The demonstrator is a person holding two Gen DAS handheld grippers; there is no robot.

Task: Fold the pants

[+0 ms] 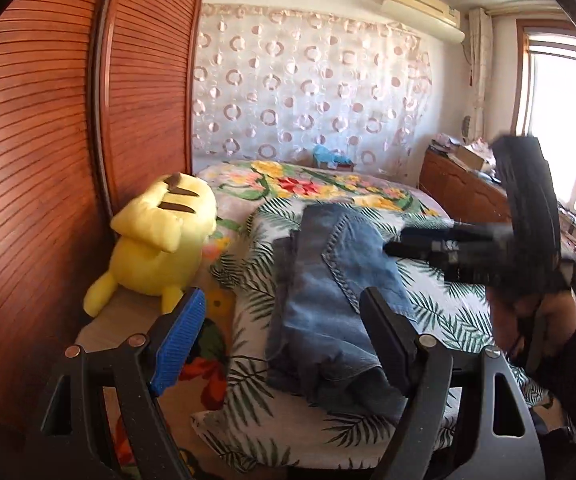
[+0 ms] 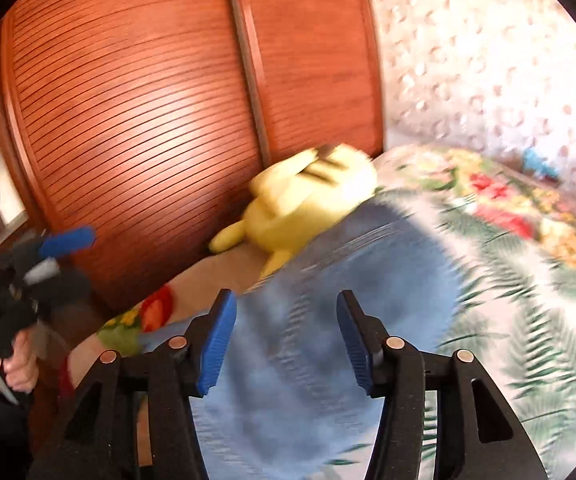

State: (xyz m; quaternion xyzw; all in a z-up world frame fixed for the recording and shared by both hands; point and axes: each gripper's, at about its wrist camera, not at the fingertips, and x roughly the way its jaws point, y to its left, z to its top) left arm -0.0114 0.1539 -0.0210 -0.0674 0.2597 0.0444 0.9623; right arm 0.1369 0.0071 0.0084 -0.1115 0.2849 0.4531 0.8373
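Blue jeans [image 1: 328, 300] lie folded in a long bundle on the leaf-print bed cover. My left gripper [image 1: 284, 316] is open and empty, held above the near end of the jeans. My right gripper [image 2: 286, 320] is open and empty just above the jeans [image 2: 328, 300], which look blurred in the right wrist view. The right gripper also shows in the left wrist view [image 1: 392, 248], its tips over the jeans' right edge. The left gripper shows at the left in the right wrist view [image 2: 54, 252], away from the jeans.
A yellow plush toy [image 1: 160, 240] sits at the bed's left edge against a wooden slatted wardrobe [image 1: 48, 160]. A floral blanket [image 1: 308, 184] covers the far bed. A wooden cabinet [image 1: 468, 192] with clutter stands right, under a window. A patterned curtain hangs behind.
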